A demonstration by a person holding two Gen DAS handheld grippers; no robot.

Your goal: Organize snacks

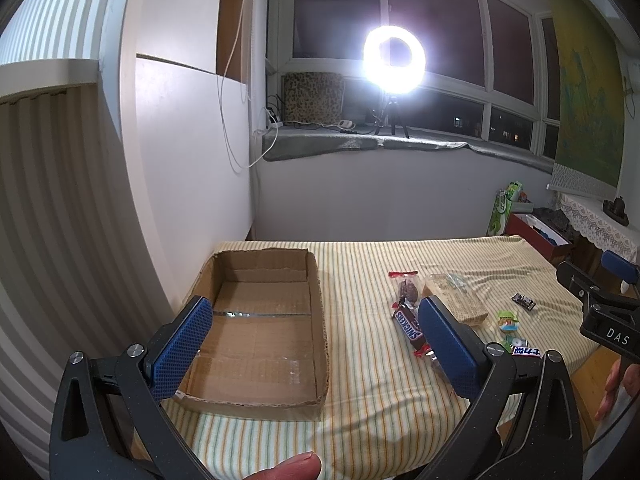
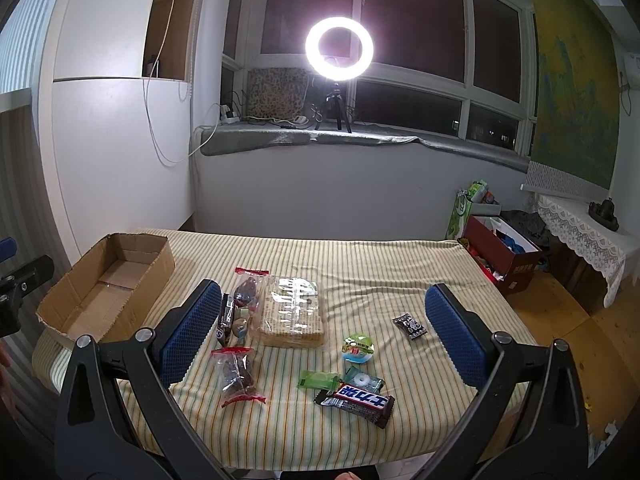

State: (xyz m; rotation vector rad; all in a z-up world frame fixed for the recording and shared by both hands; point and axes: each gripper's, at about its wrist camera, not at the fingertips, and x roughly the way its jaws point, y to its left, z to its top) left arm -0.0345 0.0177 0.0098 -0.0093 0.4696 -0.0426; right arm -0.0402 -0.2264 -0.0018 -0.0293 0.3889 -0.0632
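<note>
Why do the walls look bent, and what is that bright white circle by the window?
Left wrist view: the ring light on the windowsill blooms into white glare, washing out the panes around it. Right wrist view: the same lamp reads as a cleaner ring. In both, the fisheye lens bows the walls and darkens the corners; the cardboard box and snacks stay sharp.

Snickers bar (image 1: 410, 326): lower end hidden behind left tongs' pad | thumb (image 1: 288, 468): cut by bottom edge | small dark packet (image 2: 411, 325): print too small to read

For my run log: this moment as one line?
left gripper open | right gripper open | cardboard box empty | snacks on table
</note>
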